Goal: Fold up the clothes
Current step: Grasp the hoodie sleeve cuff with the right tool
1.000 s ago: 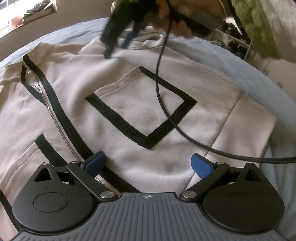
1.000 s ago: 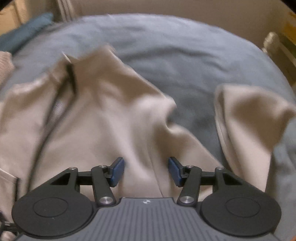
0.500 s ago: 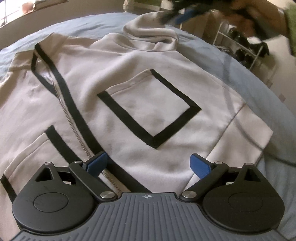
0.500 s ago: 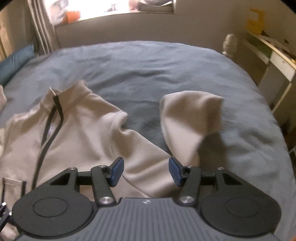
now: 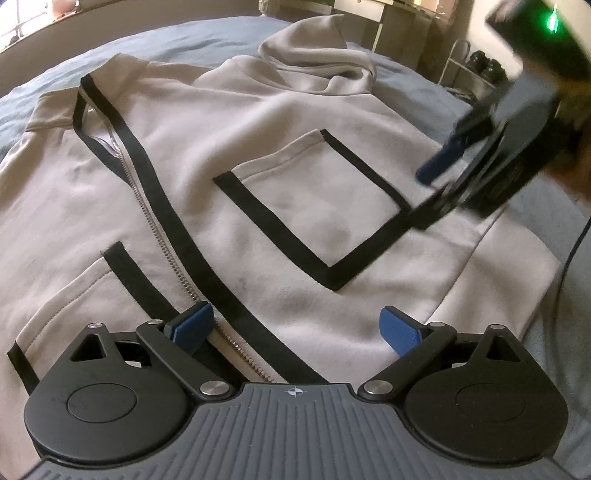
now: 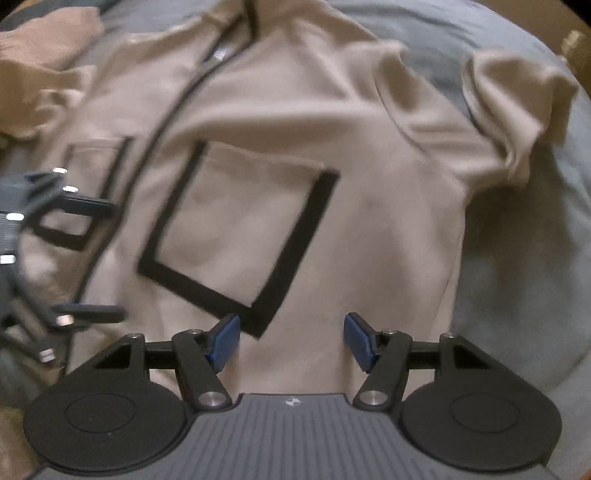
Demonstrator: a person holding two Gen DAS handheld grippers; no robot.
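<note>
While spread face up over blue-grey bedding (image 5: 207, 33), pale grey zip jacket (image 5: 258, 206) fills most of both views, collar end far from the left camera, hem near it. Sleeve (image 6: 517, 96) bunched and folded back at far right of the right view, resting partly on bedding. Black-edged chest pocket (image 6: 236, 229) flat on the front panel, second pocket (image 5: 62, 295) across the zipper (image 5: 162, 243). Black trim either side of the zip, collar slightly parted. Left gripper (image 5: 297, 328) low over the hem by the zip, jaws apart, nothing between them. Right gripper (image 6: 291, 341) just below the chest pocket corner, jaws also apart, holding nothing; blurred in the left view.
</note>
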